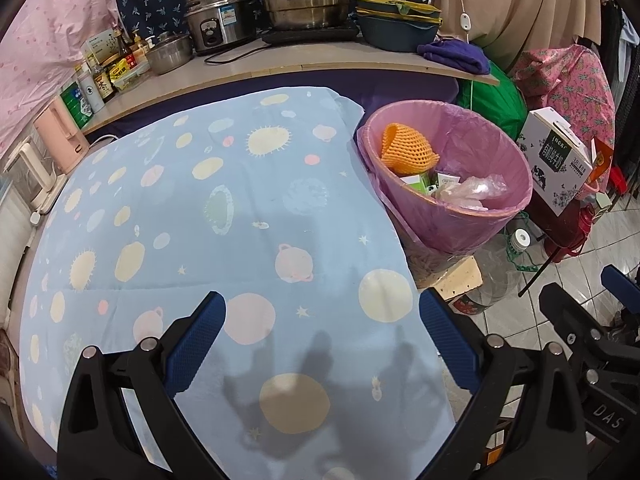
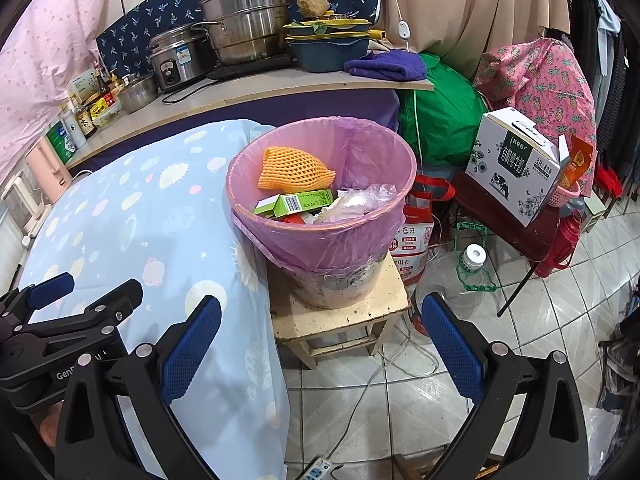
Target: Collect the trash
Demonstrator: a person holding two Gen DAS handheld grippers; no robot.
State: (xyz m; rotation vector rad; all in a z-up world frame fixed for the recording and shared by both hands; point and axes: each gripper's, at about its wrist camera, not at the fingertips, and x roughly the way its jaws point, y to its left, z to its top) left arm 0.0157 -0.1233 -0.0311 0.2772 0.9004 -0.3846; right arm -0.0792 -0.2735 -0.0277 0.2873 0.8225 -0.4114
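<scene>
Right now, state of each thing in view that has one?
left hand-held gripper: open, empty, over the blue tablecloth.
right hand-held gripper: open, empty, pointed toward the bin.
trash bin: upright on a small stool, pink liner fitted, partly filled.
orange foam net: inside the bin, on top.
green box: inside the bin, lying flat.
milk carton box: closed, tilted on the red stand.

glossy steel pots, thin plastic bin liner (crinkled), matt cloth.
</scene>
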